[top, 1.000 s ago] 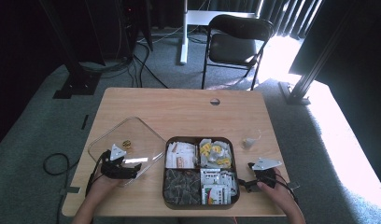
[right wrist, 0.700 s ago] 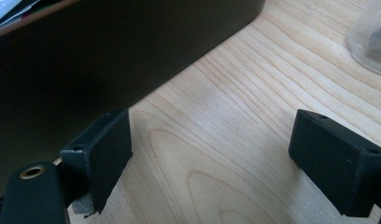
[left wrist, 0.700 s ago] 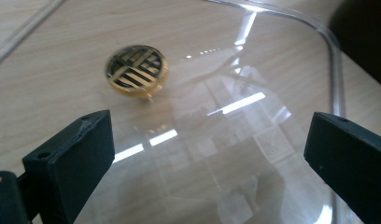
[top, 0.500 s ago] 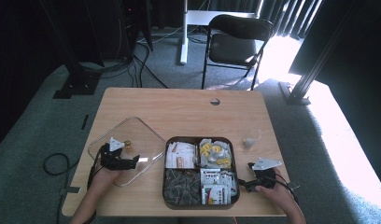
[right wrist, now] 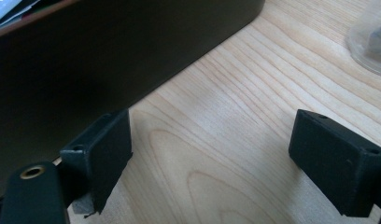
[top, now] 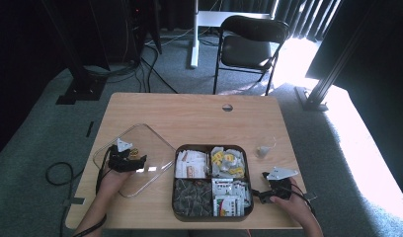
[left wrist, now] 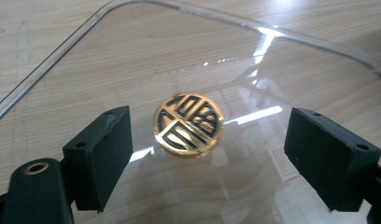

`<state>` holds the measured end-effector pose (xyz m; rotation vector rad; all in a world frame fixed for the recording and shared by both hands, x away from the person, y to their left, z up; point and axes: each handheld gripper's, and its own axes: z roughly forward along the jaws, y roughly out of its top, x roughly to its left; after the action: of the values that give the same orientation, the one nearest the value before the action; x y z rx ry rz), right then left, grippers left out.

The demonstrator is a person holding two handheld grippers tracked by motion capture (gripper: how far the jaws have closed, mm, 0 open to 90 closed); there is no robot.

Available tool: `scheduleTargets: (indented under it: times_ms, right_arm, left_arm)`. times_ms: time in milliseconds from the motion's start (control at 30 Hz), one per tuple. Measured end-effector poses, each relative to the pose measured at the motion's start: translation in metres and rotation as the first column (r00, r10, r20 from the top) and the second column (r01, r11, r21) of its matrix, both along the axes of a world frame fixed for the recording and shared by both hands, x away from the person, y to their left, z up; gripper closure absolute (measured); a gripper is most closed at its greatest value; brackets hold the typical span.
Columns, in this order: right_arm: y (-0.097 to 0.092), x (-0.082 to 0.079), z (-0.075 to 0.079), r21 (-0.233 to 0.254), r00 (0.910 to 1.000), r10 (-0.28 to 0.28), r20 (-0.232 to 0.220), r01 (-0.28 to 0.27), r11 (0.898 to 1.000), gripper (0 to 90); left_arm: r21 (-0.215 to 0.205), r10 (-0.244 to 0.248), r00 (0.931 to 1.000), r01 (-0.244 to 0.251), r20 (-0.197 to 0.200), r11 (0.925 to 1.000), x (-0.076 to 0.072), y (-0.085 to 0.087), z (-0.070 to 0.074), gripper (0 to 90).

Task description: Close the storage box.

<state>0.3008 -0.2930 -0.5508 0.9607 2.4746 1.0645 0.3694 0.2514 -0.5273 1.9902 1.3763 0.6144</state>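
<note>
A gold coin (left wrist: 188,124) with a black pattern lies flat on a clear plastic lid (left wrist: 132,56). My left gripper (left wrist: 209,135) straddles it. Its jaws have just been closing, and both pads still stand clear of the coin's edges. In the high view the left gripper (top: 139,160) sits over the lid (top: 152,140) at the table's left, with the coin (top: 134,152) just beyond it. My right gripper (top: 260,194) rests beside the dark tray (top: 209,146). In its own view the right gripper (right wrist: 209,140) is open over bare wood, with nothing between the jaws.
The tray's four compartments hold packets and wrapped sweets, and its dark wall (right wrist: 109,56) stands close on the right gripper's left. A small clear pouch (top: 262,150) lies right of the tray. A chair (top: 249,44) stands beyond the table.
The left hand has moved farther from the person across the lid, bringing its gripper up to the coin. The right hand has stayed put.
</note>
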Motion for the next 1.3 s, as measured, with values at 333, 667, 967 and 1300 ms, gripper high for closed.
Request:
scheduleTargets:
  times_ms: [333, 667, 967, 1300]
  right_arm:
    - [0.0, 0.0, 0.0, 0.0, 1.0, 0.0, 0.0, 0.0, 1.0, 12.6]
    - [0.0, 0.0, 0.0, 0.001, 1.0, 0.0, 0.0, 0.0, 1.0, 12.6]
    - [0.0, 0.0, 0.0, 0.003, 1.0, 0.0, -0.001, 0.0, 1.0, 12.6]
    - [0.0, 0.0, 0.0, 0.001, 1.0, 0.001, 0.0, -0.001, 1.0, 12.6]
  left_arm:
    - [-0.01, -0.003, 1.0, 0.004, 0.002, 0.9999, 0.01, -0.001, 0.002, 33.7]
    - [-0.014, 0.02, 0.9993, -0.02, -0.033, 0.9997, 0.017, 0.003, -0.001, 38.9]
    - [-0.026, 0.017, 0.9995, -0.017, -0.027, 0.9995, 0.017, 0.006, -0.003, 52.2]
    - [-0.016, 0.003, 0.9997, -0.003, -0.026, 0.9999, 0.013, 0.004, -0.002, 58.7]
